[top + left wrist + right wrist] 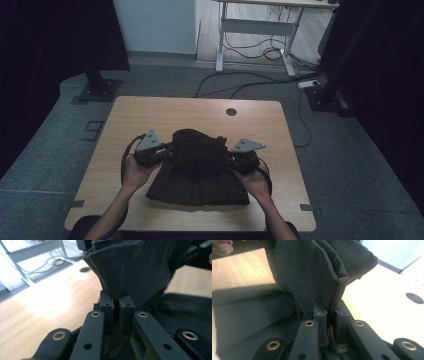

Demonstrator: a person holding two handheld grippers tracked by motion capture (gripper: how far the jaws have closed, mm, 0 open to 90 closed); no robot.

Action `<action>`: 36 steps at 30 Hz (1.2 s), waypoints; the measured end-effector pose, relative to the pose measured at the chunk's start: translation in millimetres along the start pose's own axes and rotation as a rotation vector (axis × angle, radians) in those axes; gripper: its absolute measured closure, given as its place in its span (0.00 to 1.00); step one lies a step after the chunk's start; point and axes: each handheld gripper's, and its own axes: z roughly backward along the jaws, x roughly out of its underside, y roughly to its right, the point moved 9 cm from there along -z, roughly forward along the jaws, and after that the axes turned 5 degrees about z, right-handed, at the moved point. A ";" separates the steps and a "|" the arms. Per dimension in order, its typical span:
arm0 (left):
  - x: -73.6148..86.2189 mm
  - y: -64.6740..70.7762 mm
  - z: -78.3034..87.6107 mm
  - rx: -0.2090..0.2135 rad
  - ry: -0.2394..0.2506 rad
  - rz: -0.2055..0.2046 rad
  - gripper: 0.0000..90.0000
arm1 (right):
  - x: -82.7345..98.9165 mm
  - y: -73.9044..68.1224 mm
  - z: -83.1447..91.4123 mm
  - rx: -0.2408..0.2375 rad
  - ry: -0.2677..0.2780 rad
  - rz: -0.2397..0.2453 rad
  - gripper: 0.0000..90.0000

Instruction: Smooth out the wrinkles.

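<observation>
2 corners of dark garment [197,170] on bench [150,110] pinched, 1 in left gripper [117,298], 1 in right gripper [329,307], both clamped on cloth, far edge lifted, likely for folding toward near hem.

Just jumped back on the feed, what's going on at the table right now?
A person is folding a dark garment on the wooden table. The left gripper and the right gripper are each shut on a pinch of its fabric, holding that edge raised over the part lying flat.
</observation>
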 end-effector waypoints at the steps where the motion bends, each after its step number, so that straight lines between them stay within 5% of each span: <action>1: 5.1 3.3 0.7 0.011 -0.007 0.006 0.93 | 4.2 -3.0 0.1 -0.012 -0.001 -0.007 0.92; 12: 67.0 36.1 -4.1 0.105 -0.135 0.029 0.92 | 47.9 -35.6 0.1 -0.100 -0.058 -0.038 0.92; 15: 70.6 39.6 0.2 0.125 -0.151 0.020 0.81 | 58.5 -41.7 0.8 -0.135 -0.083 -0.051 0.86; 20: 73.7 32.1 22.0 0.133 -0.196 -0.024 0.54 | 72.4 -35.3 14.1 -0.136 -0.127 -0.079 0.67; 24: 83.8 13.1 38.6 0.092 -0.251 -0.044 0.47 | 88.4 -18.0 25.0 -0.096 -0.157 -0.128 0.59; 29: 66.8 -6.4 38.9 0.030 -0.219 0.027 0.39 | 81.5 2.0 34.2 -0.026 -0.132 -0.198 0.47; 30: 50.4 -7.7 29.8 0.016 -0.186 0.066 0.35 | 76.0 3.5 33.0 -0.016 -0.127 -0.206 0.43; 33: 34.4 -1.8 17.0 0.015 -0.158 0.090 0.26 | 63.4 2.8 26.2 -0.013 -0.117 -0.214 0.35; 36: 15.0 21.2 -11.4 0.037 -0.162 0.079 0.18 | 41.2 -9.8 1.1 -0.039 -0.115 -0.232 0.22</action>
